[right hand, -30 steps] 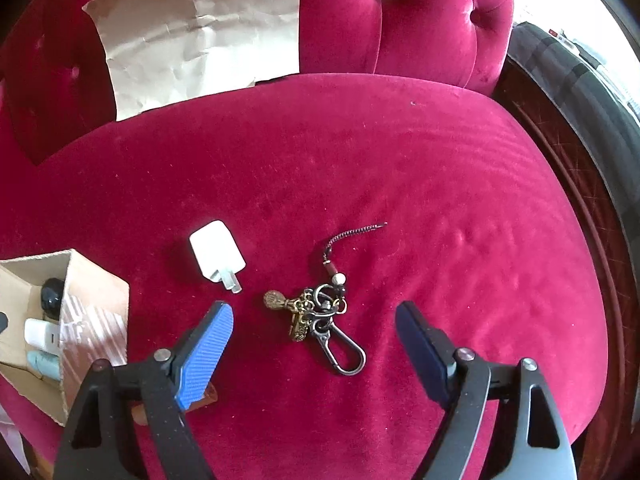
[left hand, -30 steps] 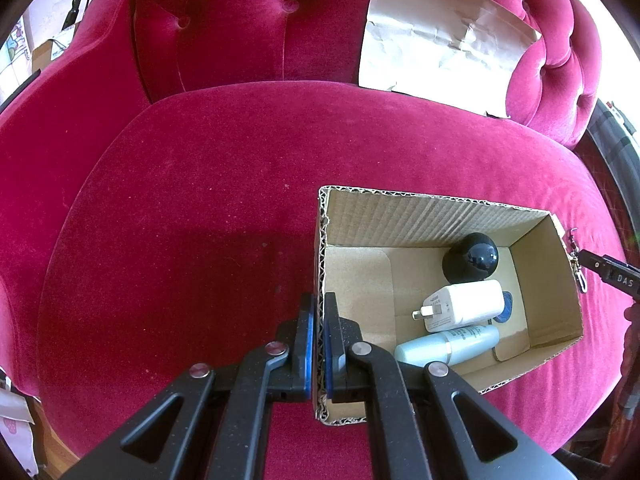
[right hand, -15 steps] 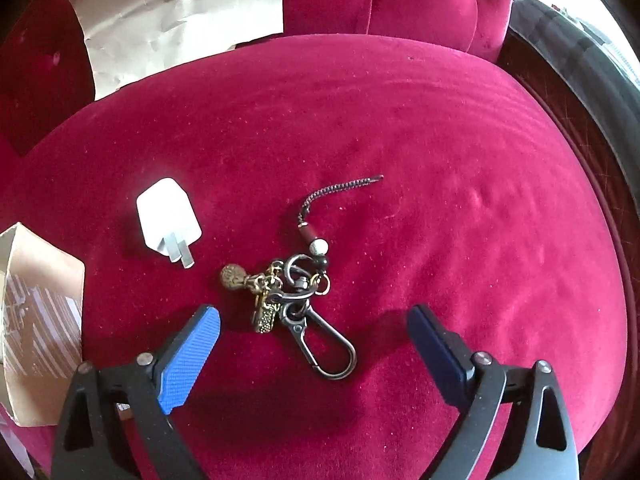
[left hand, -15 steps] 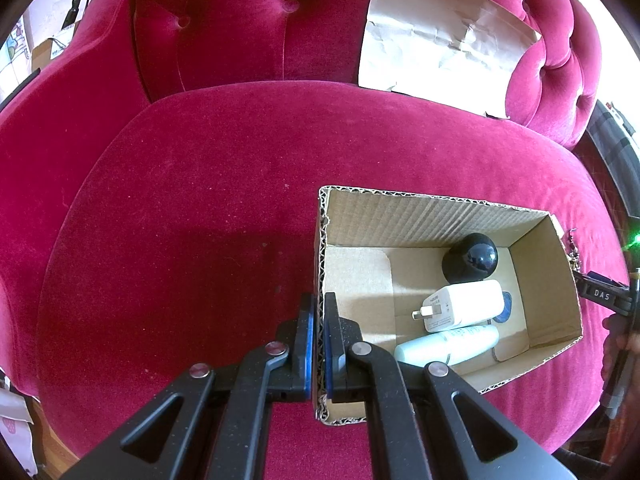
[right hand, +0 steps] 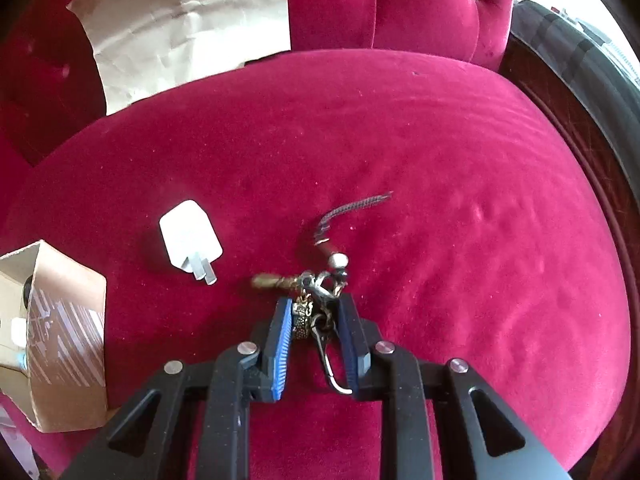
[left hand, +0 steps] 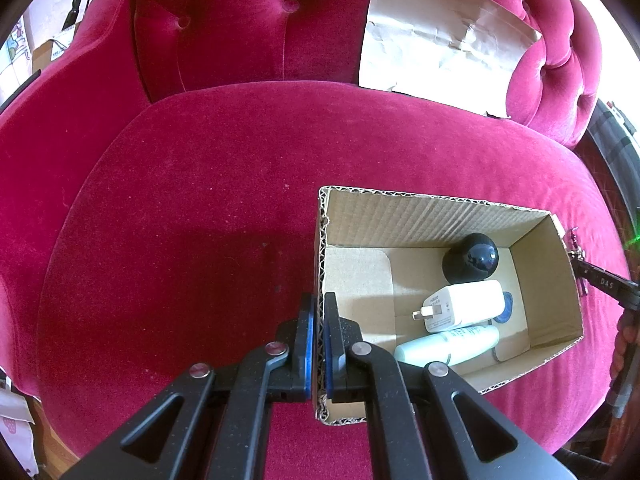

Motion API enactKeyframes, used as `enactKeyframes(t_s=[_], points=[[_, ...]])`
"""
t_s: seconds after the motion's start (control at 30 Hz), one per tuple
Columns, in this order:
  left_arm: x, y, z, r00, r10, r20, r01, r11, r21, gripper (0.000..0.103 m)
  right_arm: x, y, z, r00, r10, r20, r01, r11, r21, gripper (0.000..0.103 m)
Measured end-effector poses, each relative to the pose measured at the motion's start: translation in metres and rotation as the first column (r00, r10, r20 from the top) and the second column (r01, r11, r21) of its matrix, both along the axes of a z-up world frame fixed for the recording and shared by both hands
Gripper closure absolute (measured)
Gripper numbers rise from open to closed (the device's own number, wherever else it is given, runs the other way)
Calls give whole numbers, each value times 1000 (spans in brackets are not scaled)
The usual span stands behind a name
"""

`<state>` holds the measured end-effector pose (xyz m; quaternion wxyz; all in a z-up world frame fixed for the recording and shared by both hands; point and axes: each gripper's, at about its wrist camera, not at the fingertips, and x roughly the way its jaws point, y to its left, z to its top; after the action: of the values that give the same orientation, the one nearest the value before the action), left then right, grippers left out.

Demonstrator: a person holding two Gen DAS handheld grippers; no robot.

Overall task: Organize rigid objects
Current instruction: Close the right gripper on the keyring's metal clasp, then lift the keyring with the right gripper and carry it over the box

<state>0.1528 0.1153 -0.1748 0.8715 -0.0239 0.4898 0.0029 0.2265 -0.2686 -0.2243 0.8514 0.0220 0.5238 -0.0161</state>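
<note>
My left gripper (left hand: 319, 306) is shut on the left wall of an open cardboard box (left hand: 440, 216) on the red velvet seat. The box holds a black ball (left hand: 472, 258), a white charger (left hand: 464, 306) and a pale green bottle (left hand: 452, 346). My right gripper (right hand: 315, 312) is shut on a metal keychain (right hand: 316, 300) with a carabiner, charms and a braided cord, lying on the seat. A white plug adapter (right hand: 190, 238) lies on the seat left of the keychain. The box also shows at the left edge of the right wrist view (right hand: 60, 320).
A crumpled sheet of brown paper (left hand: 440, 40) leans against the tufted sofa back. The seat (left hand: 180, 220) left of the box is bare velvet. The sofa's dark wooden edge (right hand: 592, 152) runs along the right.
My right gripper has moved forward over the keychain and closed from wide open onto it. The left gripper and box have not moved.
</note>
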Motion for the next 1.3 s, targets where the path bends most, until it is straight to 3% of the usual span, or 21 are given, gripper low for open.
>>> enactKeyframes(t_s=[0.27, 0.83, 1.3], points=[[0, -1, 0, 1000, 2, 1, -2, 1000, 1, 100, 0, 8, 4, 1000, -14, 16, 14, 1000, -12, 81], [0, -1, 0, 1000, 3, 0, -3, 1000, 2, 100, -15, 11, 57, 994, -11, 108, 10, 1000, 10, 81], [0, 1, -1, 1000, 7, 0, -7, 1000, -2, 100, -22, 39, 98, 983, 22, 182, -27, 999, 25, 81]])
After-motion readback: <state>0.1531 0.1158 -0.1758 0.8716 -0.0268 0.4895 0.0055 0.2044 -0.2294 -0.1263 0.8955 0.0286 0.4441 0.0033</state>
